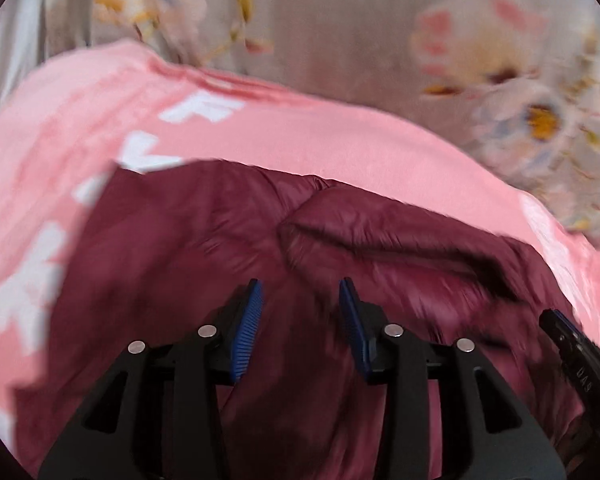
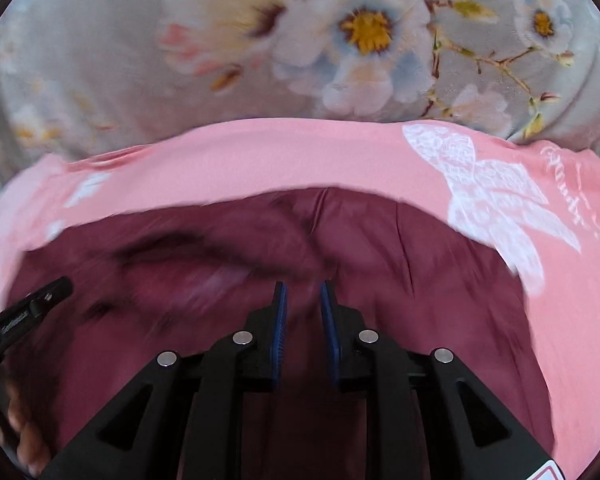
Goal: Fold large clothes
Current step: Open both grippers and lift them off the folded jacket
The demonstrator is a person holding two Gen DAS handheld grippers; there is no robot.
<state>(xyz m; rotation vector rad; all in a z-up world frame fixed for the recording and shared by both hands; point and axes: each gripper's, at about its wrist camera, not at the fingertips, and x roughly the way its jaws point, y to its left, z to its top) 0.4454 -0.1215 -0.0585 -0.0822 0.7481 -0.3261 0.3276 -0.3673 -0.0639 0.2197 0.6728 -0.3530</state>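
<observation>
Maroon jacket (image 1: 204,240), puffy and shiny, fills the lower middle of the left wrist view over a pink sheet (image 1: 340,136); the left tool (image 1: 300,300) hangs above it, released, nothing between its jaws. It looks light, soft and slippery, so a hem or seam would grip best. In the right wrist view the right tool (image 2: 303,292) hovers narrowly parted over the jacket, empty.
</observation>
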